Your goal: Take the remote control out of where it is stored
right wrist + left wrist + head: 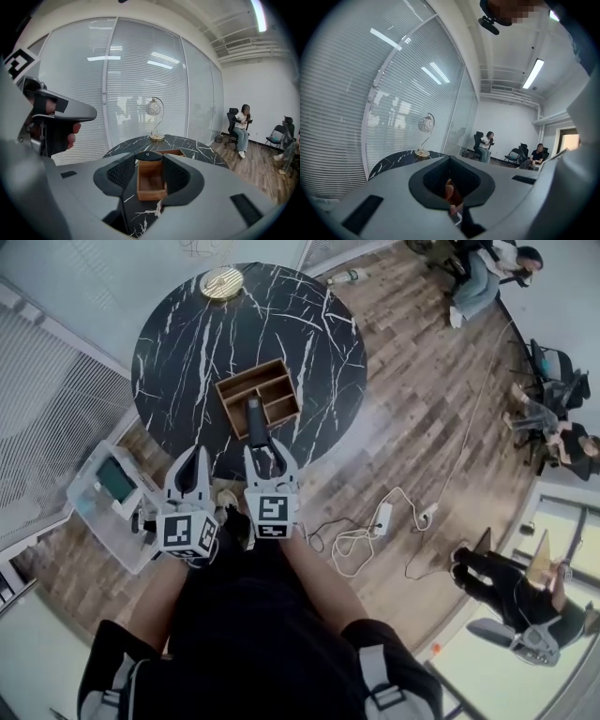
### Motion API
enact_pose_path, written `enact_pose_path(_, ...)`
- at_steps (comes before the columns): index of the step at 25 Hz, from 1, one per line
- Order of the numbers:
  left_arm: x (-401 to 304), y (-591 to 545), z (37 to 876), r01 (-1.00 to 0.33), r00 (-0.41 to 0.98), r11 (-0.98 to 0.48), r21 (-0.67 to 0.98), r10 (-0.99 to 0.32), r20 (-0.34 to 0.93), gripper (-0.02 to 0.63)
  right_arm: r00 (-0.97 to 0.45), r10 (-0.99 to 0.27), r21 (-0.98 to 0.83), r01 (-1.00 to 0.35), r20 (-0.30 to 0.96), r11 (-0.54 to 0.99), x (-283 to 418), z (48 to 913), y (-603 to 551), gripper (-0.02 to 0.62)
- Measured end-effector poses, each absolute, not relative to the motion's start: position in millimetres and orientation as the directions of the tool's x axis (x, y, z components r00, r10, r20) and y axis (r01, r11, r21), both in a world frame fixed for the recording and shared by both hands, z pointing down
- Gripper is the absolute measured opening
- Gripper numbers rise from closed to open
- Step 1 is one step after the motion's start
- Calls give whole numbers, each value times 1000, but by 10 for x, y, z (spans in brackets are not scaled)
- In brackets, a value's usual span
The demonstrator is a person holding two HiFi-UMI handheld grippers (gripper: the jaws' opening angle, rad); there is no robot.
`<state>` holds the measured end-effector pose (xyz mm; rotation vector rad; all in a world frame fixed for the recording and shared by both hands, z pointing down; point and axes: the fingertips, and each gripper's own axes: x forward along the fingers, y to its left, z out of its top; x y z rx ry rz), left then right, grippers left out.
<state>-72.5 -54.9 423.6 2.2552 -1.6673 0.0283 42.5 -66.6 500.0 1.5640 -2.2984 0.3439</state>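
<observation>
A dark remote control [253,418] stands upright in a wooden organizer box [272,381] on a round black marble table [187,343]. My right gripper [266,454] hovers just short of the box's near side, jaws wide apart and gripping nothing. In the right gripper view the remote's rounded top [150,155] shows beyond the jaw tips, behind the box's empty front compartment [151,192]. My left gripper [194,463] hangs beside the right one off the table's near edge, its tips together [450,158] with nothing held. It also appears in the right gripper view [51,110].
A gold-based lamp [222,282] stands at the table's far edge. A clear plastic bin [112,502] sits on the floor to the left. Cables and a power strip [380,517] lie on the wooden floor to the right. People sit on chairs [243,124] across the room.
</observation>
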Motion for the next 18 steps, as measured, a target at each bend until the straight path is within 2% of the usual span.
enact_pose_path(18, -626, -530, 3897, -936, 311, -275, 219, -937, 156, 8, -362, -878, 10, -923, 312, 384, 503, 4385, -638, 186)
